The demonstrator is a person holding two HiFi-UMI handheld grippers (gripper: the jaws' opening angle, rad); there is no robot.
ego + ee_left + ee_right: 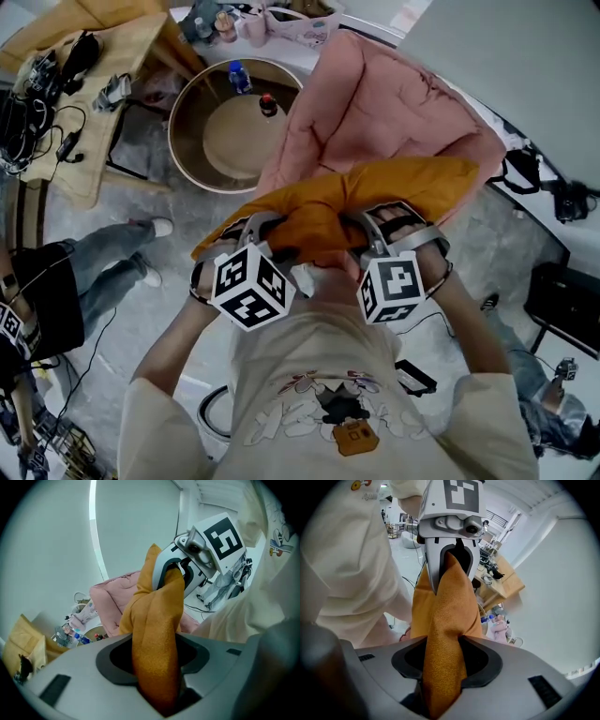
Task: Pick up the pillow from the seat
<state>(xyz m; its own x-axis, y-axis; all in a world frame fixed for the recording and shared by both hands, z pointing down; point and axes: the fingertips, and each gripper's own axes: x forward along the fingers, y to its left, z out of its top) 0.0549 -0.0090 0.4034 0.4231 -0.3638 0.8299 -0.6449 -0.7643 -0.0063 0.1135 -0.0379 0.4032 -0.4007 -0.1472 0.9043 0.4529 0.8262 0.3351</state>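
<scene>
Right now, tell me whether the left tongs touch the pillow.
Touching. The left gripper view shows the pillow bunched between the left tongs, its fabric pressed against both jaws.

One round beige rimmed table [225, 141] carries two small bottles: one blue bottle [239, 75] and one red-capped bottle [268, 103]. Right of that table is one pink quilted seat [394, 103]. Below the table are one mustard-orange fabric pillow [403, 187], two grey plastic grippers, the left gripper [269, 228] and the right gripper [373, 225], and two white shoes [161, 227].

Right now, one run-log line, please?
left gripper: shut on pillow | right gripper: shut on pillow | pillow: held up, pink seat behind
</scene>
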